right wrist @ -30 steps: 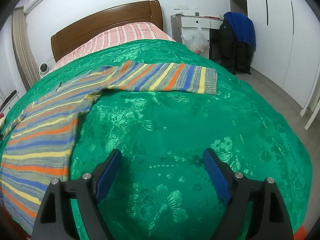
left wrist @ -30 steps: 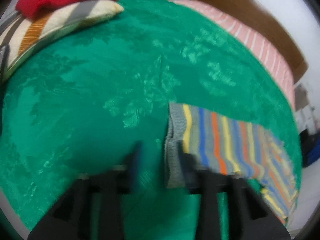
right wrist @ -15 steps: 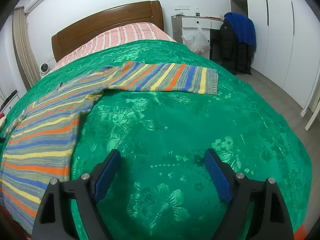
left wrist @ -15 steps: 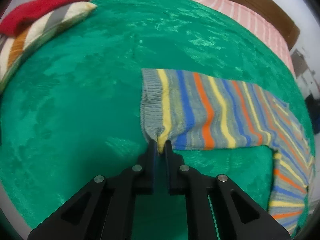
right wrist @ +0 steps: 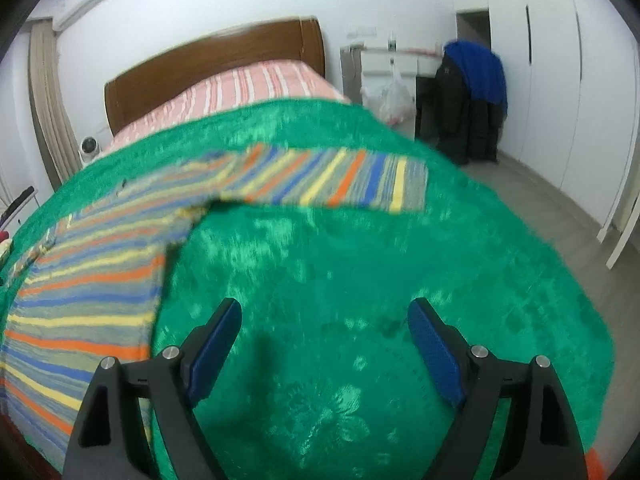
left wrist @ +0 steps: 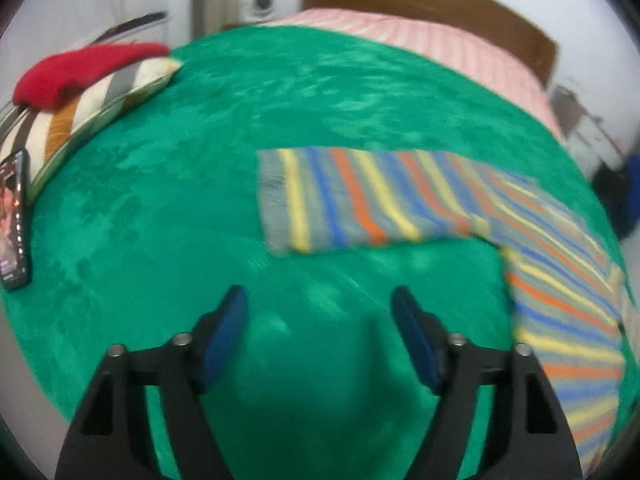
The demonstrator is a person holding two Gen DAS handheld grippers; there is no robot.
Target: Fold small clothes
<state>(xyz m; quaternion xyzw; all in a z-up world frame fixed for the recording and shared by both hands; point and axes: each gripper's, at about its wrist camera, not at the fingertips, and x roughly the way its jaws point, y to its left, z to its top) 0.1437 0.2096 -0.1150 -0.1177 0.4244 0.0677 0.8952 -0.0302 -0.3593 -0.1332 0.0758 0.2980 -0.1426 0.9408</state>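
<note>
A small striped knit sweater (left wrist: pixel 400 196) in grey, yellow, blue and orange lies flat on the green bedspread (left wrist: pixel 180 200). Its left sleeve stretches out ahead of my left gripper (left wrist: pixel 320 320), which is open and empty, a little short of the cuff. In the right wrist view the sweater (right wrist: pixel 100 280) lies to the left with its right sleeve spread across the middle. My right gripper (right wrist: pixel 324 332) is open and empty above bare bedspread (right wrist: pixel 360 260), apart from the sweater.
A striped pillow (left wrist: pixel 80 120) with a red garment (left wrist: pixel 80 68) on it lies at the far left, with a phone (left wrist: pixel 14 216) beside it. A wooden headboard (right wrist: pixel 208 68) and pink striped bedding (right wrist: pixel 248 92) lie beyond. Desk, coats (right wrist: pixel 472 100) and wardrobe stand right.
My left gripper let go of the sleeve cuff, opened and pulled back; the sleeve now lies flat. My right gripper stayed open, and its view shifted slightly.
</note>
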